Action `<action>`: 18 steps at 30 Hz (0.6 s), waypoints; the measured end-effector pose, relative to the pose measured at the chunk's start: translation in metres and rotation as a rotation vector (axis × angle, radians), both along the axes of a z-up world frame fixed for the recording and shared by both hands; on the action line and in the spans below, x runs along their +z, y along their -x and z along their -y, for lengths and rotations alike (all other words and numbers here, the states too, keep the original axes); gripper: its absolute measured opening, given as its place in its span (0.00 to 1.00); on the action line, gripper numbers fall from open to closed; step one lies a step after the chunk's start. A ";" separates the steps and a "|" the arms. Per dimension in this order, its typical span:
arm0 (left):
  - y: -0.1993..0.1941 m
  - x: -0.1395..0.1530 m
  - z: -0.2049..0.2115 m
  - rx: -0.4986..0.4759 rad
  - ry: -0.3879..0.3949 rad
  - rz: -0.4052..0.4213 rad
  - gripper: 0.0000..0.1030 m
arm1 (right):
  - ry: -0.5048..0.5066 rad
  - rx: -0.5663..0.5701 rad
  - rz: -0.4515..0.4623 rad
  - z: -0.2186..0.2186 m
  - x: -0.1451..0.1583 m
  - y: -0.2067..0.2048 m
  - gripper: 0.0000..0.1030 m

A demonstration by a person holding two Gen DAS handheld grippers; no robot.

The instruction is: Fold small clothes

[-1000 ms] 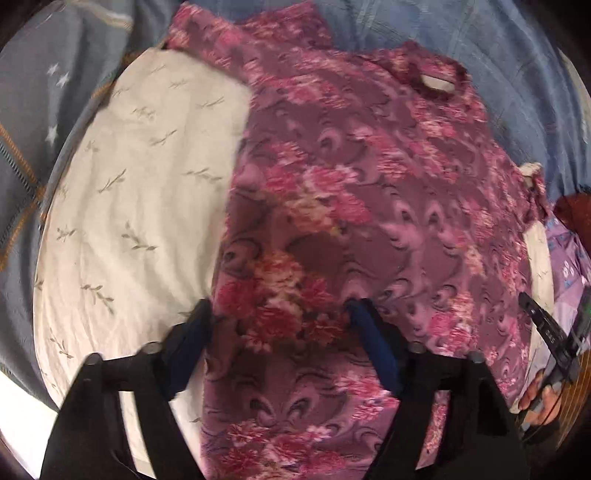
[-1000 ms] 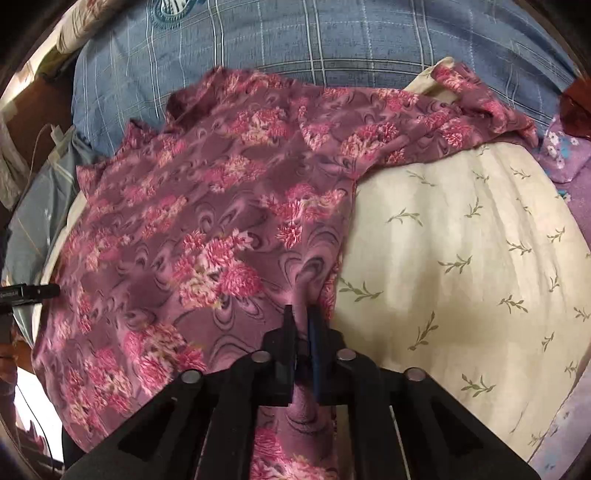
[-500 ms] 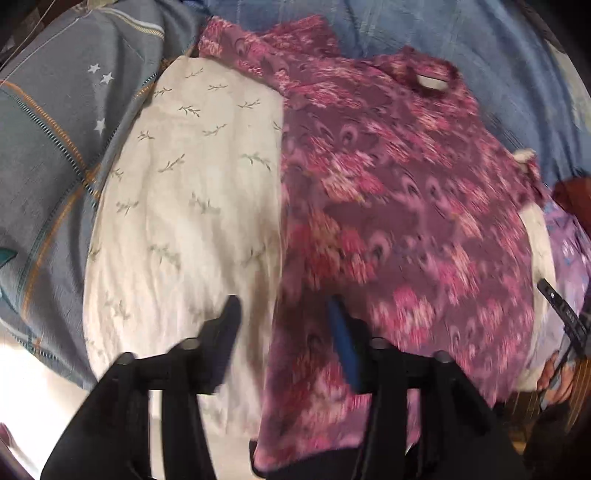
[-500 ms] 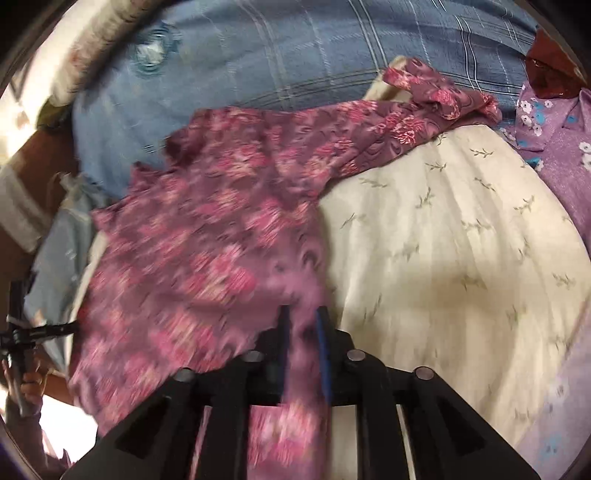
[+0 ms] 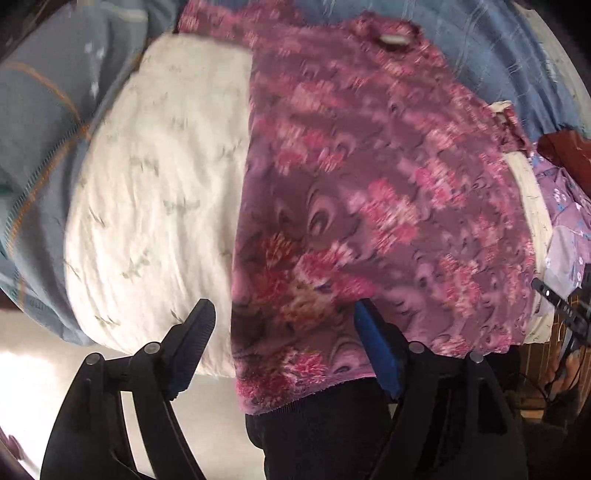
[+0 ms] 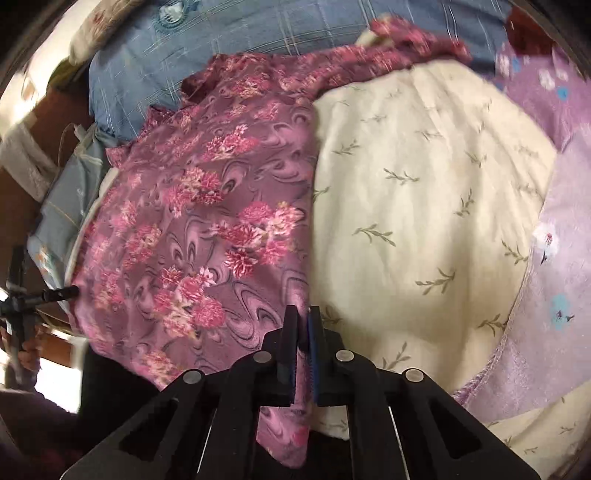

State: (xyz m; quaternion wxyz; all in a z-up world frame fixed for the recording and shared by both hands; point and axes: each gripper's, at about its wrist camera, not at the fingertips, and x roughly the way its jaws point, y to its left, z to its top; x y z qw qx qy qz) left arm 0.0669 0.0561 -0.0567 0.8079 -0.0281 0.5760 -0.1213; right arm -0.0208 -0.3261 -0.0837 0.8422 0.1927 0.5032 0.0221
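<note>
Purple floral fabric, a small shirt (image 5: 369, 177), lies spread over a cream cushion (image 5: 159, 192) printed with small green sprigs. Its collar and label point away from the cameras, and its hem hangs over the cushion's near edge, in front of dark clothing below. In the left wrist view the shirt covers the right part of the cushion and the left part is bare cream cloth. In the right wrist view the shirt (image 6: 207, 221) covers the left part, and its straight side edge runs down the middle of the cushion (image 6: 424, 206), with bare cloth to the right.

The right gripper (image 6: 300, 332) has its jaws clenched on that side edge near the hem, with a strip of fabric pinched between them and hanging below. The left gripper (image 5: 284, 332) has its jaws released and wide apart, straddling the shirt's other hem corner; I cannot tell whether either jaw touches the cloth.

Around the cushion, a blue checked blanket (image 6: 258, 26) lies beyond the collar, a lilac flowered cloth (image 6: 561, 229) lies along the right-hand side, and a grey-blue cloth with orange stripes (image 5: 40, 122) lies on the left. Pale floor (image 5: 221, 413) shows below the cushion's near edge.
</note>
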 end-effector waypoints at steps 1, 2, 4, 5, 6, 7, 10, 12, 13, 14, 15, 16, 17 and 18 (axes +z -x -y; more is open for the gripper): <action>-0.001 0.016 0.001 -0.012 0.004 0.043 0.75 | -0.018 -0.018 0.033 0.010 0.010 0.000 0.09; -0.005 0.030 0.005 -0.018 0.005 0.089 0.75 | -0.023 -0.042 0.073 0.022 0.021 -0.003 0.09; -0.019 0.051 0.014 -0.028 0.015 0.138 0.75 | -0.039 -0.113 0.149 0.053 0.046 -0.010 0.10; -0.032 0.059 0.022 -0.028 0.027 0.153 0.76 | -0.048 -0.173 0.185 0.077 0.059 -0.020 0.12; -0.043 0.062 0.028 -0.025 0.038 0.157 0.76 | -0.050 -0.215 0.206 0.095 0.066 -0.027 0.15; -0.051 0.061 0.034 -0.020 0.042 0.155 0.76 | -0.047 -0.275 0.229 0.119 0.075 -0.041 0.18; -0.085 0.048 0.057 0.002 0.056 0.129 0.76 | -0.013 -0.396 0.260 0.170 0.090 -0.089 0.29; -0.106 0.027 0.076 0.017 0.065 0.085 0.76 | 0.009 -0.406 0.274 0.183 0.092 -0.117 0.43; -0.116 0.014 0.085 0.012 0.069 0.050 0.76 | 0.035 -0.403 0.274 0.186 0.092 -0.142 0.49; -0.121 0.001 0.092 0.006 0.063 0.017 0.76 | 0.050 -0.399 0.274 0.186 0.091 -0.155 0.62; -0.122 -0.008 0.094 0.000 0.057 -0.011 0.76 | 0.072 -0.388 0.276 0.184 0.089 -0.171 0.69; -0.122 -0.017 0.097 -0.004 0.045 -0.034 0.75 | 0.109 -0.374 0.279 0.180 0.087 -0.189 0.69; -0.121 -0.021 0.101 -0.010 0.017 -0.015 0.78 | 0.145 -0.360 0.279 0.177 0.085 -0.202 0.69; -0.117 -0.018 0.106 -0.031 -0.006 0.030 0.82 | 0.186 -0.342 0.268 0.170 0.079 -0.218 0.70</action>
